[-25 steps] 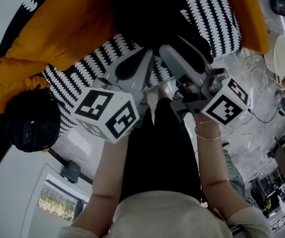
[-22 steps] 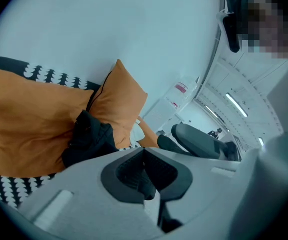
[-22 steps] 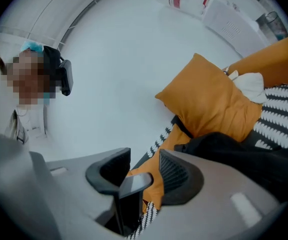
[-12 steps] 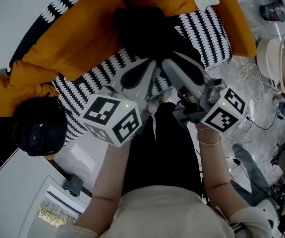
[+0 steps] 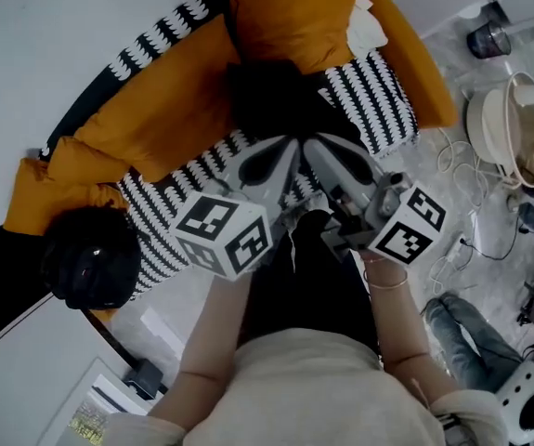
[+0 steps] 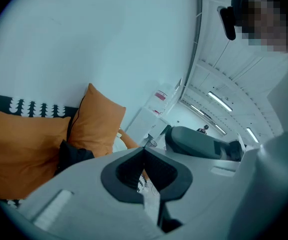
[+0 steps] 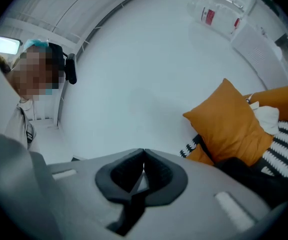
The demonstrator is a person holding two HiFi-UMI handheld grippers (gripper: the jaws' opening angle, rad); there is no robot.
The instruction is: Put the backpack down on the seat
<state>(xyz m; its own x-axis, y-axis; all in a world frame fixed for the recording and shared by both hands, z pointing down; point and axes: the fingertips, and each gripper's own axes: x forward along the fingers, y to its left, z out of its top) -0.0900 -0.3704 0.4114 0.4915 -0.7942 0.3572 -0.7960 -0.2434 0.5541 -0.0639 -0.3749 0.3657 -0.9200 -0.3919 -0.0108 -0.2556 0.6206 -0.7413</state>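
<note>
Left gripper view puts our left gripper (image 6: 144, 150) nearest, its fingers pressed together and empty. Our right gripper (image 7: 144, 153) has just been closing, and its fingers now meet with nothing between them. Beyond both, the black backpack (image 5: 271, 96) lies on the seat (image 5: 383, 91) with the black-and-white cover, up against the orange cushions (image 5: 160, 110) below the white wall (image 5: 62, 35).

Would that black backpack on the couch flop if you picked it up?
Probably floppy: the backpack slumps shapeless against the orange cushion. It likely won't roll, resting low on the patterned seat.
</note>
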